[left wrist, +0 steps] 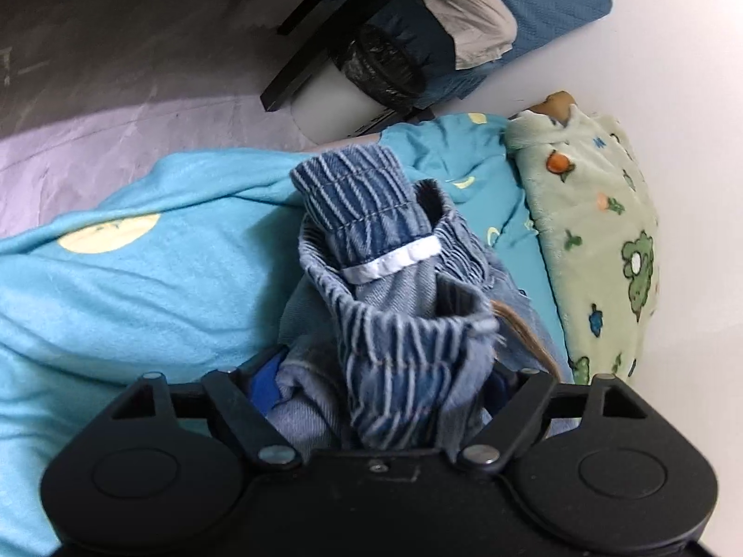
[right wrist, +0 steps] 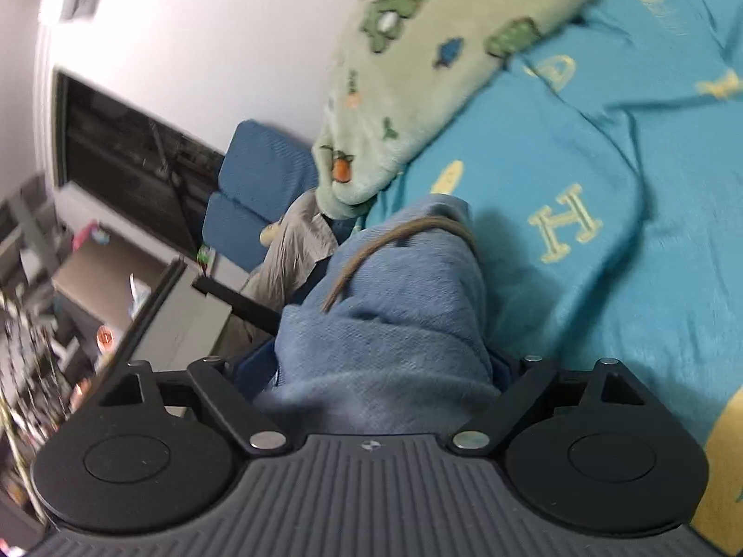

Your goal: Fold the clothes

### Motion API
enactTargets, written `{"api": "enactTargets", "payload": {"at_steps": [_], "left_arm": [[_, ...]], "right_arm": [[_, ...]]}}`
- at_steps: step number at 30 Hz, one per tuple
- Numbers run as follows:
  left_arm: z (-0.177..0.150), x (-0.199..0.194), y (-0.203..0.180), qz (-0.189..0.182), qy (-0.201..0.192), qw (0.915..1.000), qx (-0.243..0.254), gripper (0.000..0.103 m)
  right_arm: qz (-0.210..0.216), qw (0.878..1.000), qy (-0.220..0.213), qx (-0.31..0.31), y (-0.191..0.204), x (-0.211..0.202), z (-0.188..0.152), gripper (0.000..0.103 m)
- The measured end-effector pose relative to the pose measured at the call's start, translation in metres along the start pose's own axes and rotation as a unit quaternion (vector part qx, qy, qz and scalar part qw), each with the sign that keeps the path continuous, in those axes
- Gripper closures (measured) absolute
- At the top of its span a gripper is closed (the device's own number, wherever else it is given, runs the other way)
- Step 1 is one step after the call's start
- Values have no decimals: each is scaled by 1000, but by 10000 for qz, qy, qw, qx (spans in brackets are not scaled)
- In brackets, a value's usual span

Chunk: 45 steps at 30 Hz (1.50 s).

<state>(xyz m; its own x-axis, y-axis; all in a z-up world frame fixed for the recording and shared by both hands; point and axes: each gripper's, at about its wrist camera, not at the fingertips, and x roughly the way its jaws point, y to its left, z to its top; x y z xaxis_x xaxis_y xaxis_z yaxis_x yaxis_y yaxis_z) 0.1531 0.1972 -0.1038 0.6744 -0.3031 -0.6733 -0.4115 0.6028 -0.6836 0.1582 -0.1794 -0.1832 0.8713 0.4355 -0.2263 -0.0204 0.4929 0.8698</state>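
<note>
We are clenching both the left gripper [left wrist: 385,385] and right gripper [right wrist: 376,371] on the blue denim elastic-waisted trousers [left wrist: 390,278], lifting them above the turquoise bedsheet [left wrist: 139,278], probably to straighten them for folding.

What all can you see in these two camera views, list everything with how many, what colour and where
Denim garment: one, blue with a gathered striped waistband and a white loop, bunched in front of both grippers over the bed.
Bed sheet: one, turquoise with pale yellow letters and shapes, covering the bed.
Fleece blanket: one, pale green with a dinosaur print, along the wall side of the bed.
Blue cushion: two stacked, by the wall past the bed.
Beige cloth: one, lying on the blue cushion.
Bin: one, white with a black liner, on the floor past the bed.
Left gripper: black, jaws shut on the waistband.
Right gripper: black, jaws shut on the denim.
</note>
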Motion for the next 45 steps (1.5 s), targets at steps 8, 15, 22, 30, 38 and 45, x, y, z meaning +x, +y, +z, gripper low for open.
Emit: {"api": "enactTargets", "payload": {"at_steps": [8,15,22,30,38,45], "left_arm": [[-6,-14,-20,114,-388,9973,613,66],[-8,-60,-30,-699,-539,9945,571,68],[-32,-99,-68,-1526,-632,9809,1027,67],[-85,-118,-148,-2106,-311,9664,1439,67],[-176,-89,-230,-2644,357,9409,2087,67],[-280,-29,-286,-2921,1069,9133,2628,67]], "right_arm": [[-479,9955,-174,-798,42,-9,-2,64],[-479,9868,-477,-1472,91,-35,2,67],[-297,9755,-1077,-1896,146,-96,30,67],[-547,9593,-1839,-2075,169,-187,68,67],[-1065,9363,-2578,-2135,136,-291,111,67],[-1702,9162,-3141,-1813,68,-370,142,67]]}}
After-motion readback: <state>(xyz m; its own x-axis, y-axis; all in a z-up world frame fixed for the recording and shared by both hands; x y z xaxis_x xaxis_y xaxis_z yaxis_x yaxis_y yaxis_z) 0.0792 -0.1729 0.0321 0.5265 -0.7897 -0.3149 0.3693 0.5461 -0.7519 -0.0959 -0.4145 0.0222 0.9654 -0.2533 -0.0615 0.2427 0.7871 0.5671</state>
